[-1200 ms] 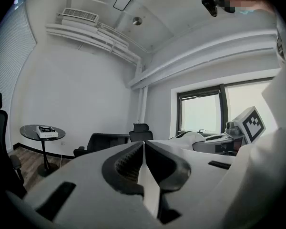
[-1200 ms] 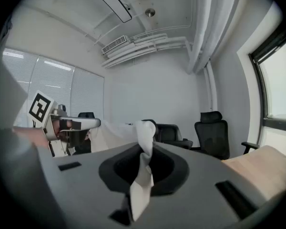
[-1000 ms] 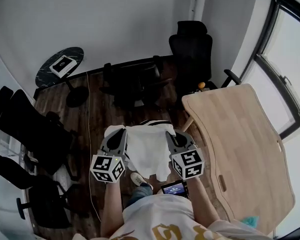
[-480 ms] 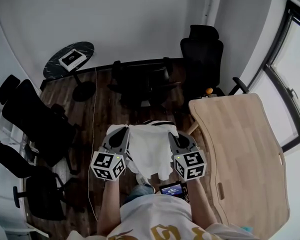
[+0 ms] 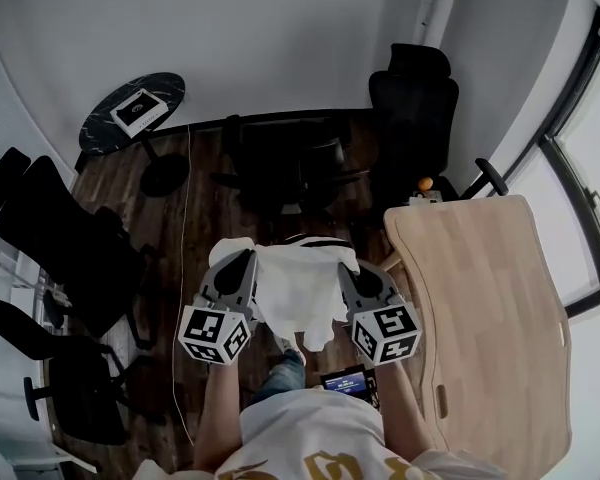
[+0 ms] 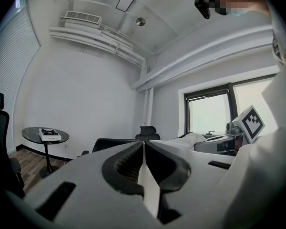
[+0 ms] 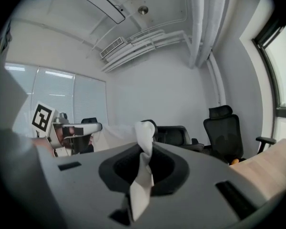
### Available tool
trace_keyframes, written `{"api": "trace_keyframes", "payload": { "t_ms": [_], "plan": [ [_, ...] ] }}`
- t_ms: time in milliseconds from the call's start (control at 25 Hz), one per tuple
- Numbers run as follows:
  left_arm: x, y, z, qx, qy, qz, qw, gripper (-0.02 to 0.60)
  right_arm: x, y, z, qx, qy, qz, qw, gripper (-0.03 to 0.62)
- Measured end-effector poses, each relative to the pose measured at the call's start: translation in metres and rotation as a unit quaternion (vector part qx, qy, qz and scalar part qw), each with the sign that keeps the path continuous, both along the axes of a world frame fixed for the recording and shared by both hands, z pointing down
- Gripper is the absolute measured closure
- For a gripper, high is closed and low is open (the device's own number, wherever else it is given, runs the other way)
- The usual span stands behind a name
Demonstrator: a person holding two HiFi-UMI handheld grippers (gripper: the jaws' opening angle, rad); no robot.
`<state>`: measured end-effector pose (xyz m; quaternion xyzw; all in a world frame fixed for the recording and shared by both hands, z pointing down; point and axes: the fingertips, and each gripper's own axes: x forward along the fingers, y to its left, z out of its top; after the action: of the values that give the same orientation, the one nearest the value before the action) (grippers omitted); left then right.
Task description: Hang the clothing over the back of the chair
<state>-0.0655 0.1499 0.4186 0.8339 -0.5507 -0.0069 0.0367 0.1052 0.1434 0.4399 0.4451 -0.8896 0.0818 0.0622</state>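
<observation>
While the left tool [image 5: 238,265] and right tool [image 5: 352,271] each clamp a top corner of the white clothing [image 5: 298,298], it hangs spread between them, near the black chair [image 5: 292,163].

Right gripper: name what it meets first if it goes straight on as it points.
Probably the black office chair straight ahead, though depth is unclear; the right gripper is shut on the white clothing.

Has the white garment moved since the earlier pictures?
Yes, slightly. The white garment has gone forward, toward the black chair: its top edge is now closer to the wooden desk's far corner.
</observation>
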Motion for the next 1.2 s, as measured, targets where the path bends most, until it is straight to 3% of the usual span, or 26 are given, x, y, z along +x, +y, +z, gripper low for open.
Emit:
{"api": "trace_keyframes", "payload": {
  "t_ms": [280, 640, 880, 1200],
  "plan": [
    [-0.033, -0.102, 0.011, 0.005, 0.012, -0.021, 0.9997, 0.551, -0.029, -0.098, 0.01, -0.009, 0.014, 0.0, 1.0, 0.563],
    [-0.054, -0.219, 0.019, -0.008, 0.034, 0.006, 0.9994, 0.552, -0.052, -0.206, 0.018, -0.03, 0.027, 0.03, 0.999, 0.563],
    [-0.069, -0.256, 0.012, 0.004, 0.051, 0.021, 0.9985, 0.552, -0.067, -0.241, 0.01, -0.017, 0.041, 0.042, 0.998, 0.563],
    [-0.074, -0.27, -0.004, 0.018, 0.062, 0.033, 0.9974, 0.552, -0.07, -0.253, -0.008, -0.002, 0.039, 0.052, 0.998, 0.563]
  ]
}}
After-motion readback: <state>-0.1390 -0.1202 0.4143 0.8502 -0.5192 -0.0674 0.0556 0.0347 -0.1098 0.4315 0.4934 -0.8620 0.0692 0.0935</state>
